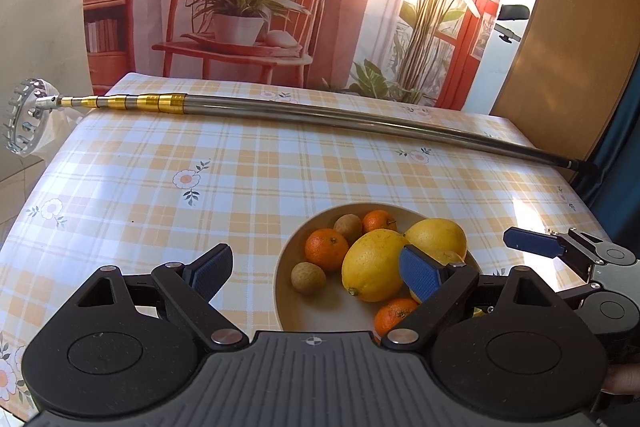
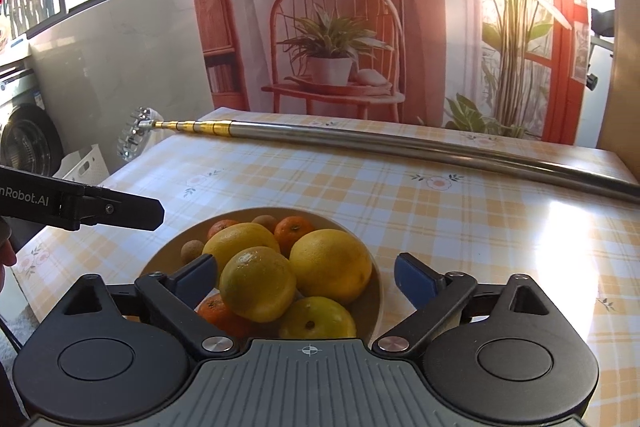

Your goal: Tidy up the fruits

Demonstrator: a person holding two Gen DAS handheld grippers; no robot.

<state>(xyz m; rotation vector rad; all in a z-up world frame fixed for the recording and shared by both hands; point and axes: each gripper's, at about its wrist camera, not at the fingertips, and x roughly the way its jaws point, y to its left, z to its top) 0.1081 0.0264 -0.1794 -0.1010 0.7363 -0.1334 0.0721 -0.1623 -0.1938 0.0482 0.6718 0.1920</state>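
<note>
Bowl: a beige bowl (image 2: 378, 291) sits on the checked tablecloth (image 1: 160, 163), near the table's front edge.
Fruit: all of it lies inside the bowl; large yellow lemons (image 2: 330, 265) heaped together, small mandarins (image 1: 326, 249) and brown round fruits (image 1: 307, 278) around them.
Left gripper: the left gripper (image 1: 316, 273) hovers low over the bowl's left part with its blue pads (image 1: 420, 273) spread wide, holding nothing; the right-hand pad is in front of a lemon, and contact cannot be judged.
Right gripper: the right gripper (image 2: 306, 281) hangs over the bowl, jaws wide apart and empty, with the lemons between its fingers in view.
Pole: a telescopic metal pole (image 1: 320, 117) with gold sections lies across the far side of the table, its toothed ring head (image 1: 24, 121) past the left edge.
Backdrop: a printed curtain (image 2: 400, 27) showing a chair and plants hangs behind the table.
</note>
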